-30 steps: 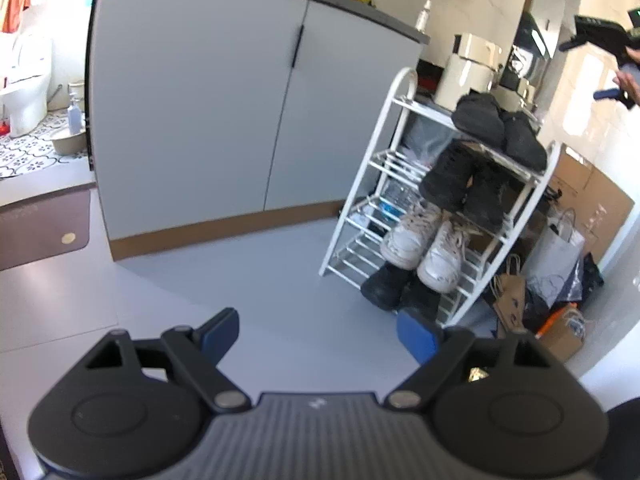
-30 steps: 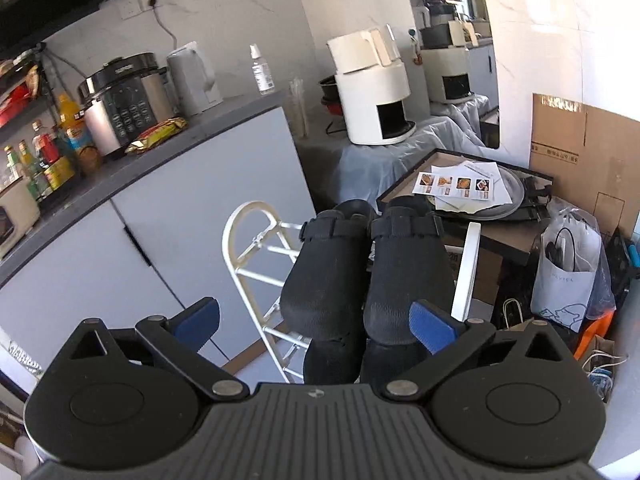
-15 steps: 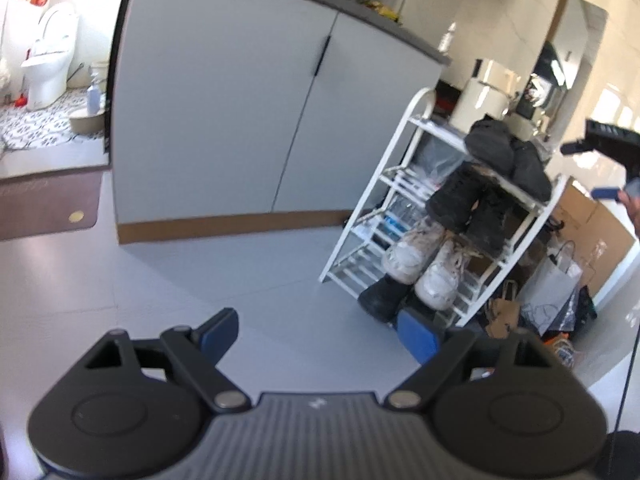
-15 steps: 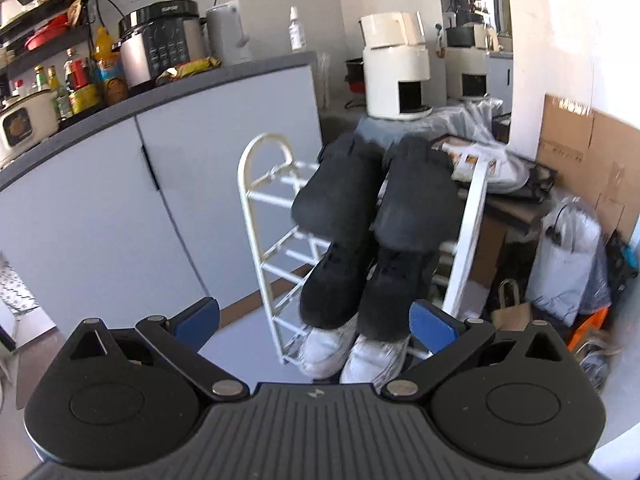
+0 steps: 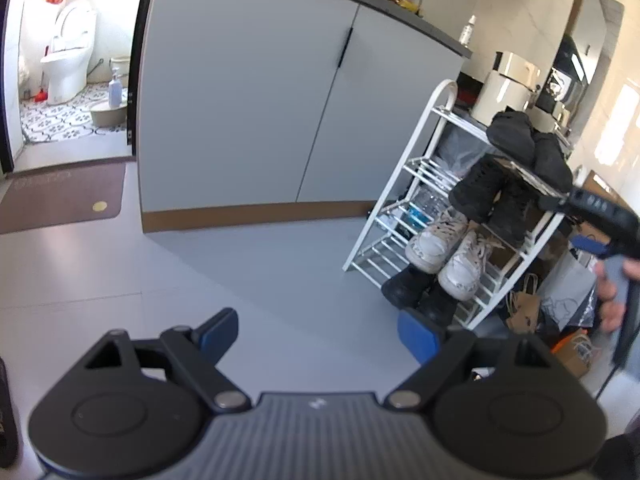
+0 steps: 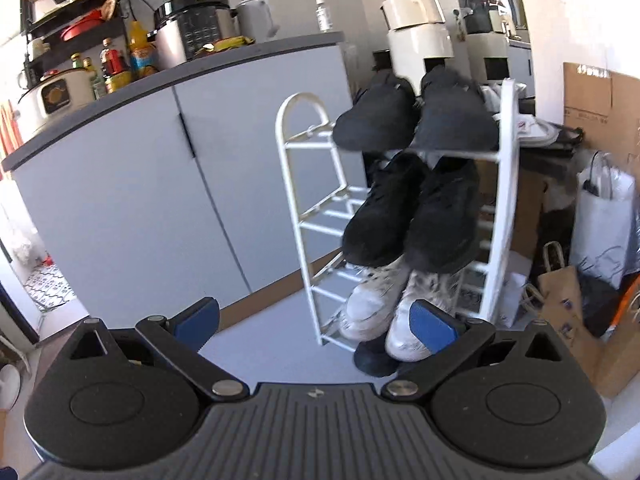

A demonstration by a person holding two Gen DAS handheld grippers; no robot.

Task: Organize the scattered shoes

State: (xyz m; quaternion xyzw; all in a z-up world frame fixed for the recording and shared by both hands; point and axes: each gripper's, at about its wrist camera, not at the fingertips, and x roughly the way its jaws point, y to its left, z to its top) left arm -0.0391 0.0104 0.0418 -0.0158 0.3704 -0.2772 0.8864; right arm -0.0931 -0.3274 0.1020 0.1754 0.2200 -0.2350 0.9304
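Shoes [image 6: 416, 216] sit paired on the white rack [image 6: 502, 200], soft, light uppers, best pinched at heel collars; both claws, left [image 5: 318, 330] and right [image 6: 316, 320], gape empty

You see a white rack [image 6: 504, 184], black shoes [image 6: 444, 220], white sneakers [image 6: 370, 304], and blue fingers [image 6: 434, 326].

A tall pale grey two-door cabinet [image 6: 120, 184] carries a dark bench top [image 6: 168, 80]. Along its back edge stand a silver and black electric cooker [image 6: 192, 20], a white kettle [image 6: 256, 16] and coloured bottles [image 6: 136, 52]. On the grey floor [image 5: 200, 272] lie a brown doormat [image 5: 60, 196], a white paper bag [image 6: 600, 224] and a brown cardboard sheet [image 6: 596, 108]. A white toilet [image 5: 68, 56] shows through a doorway.
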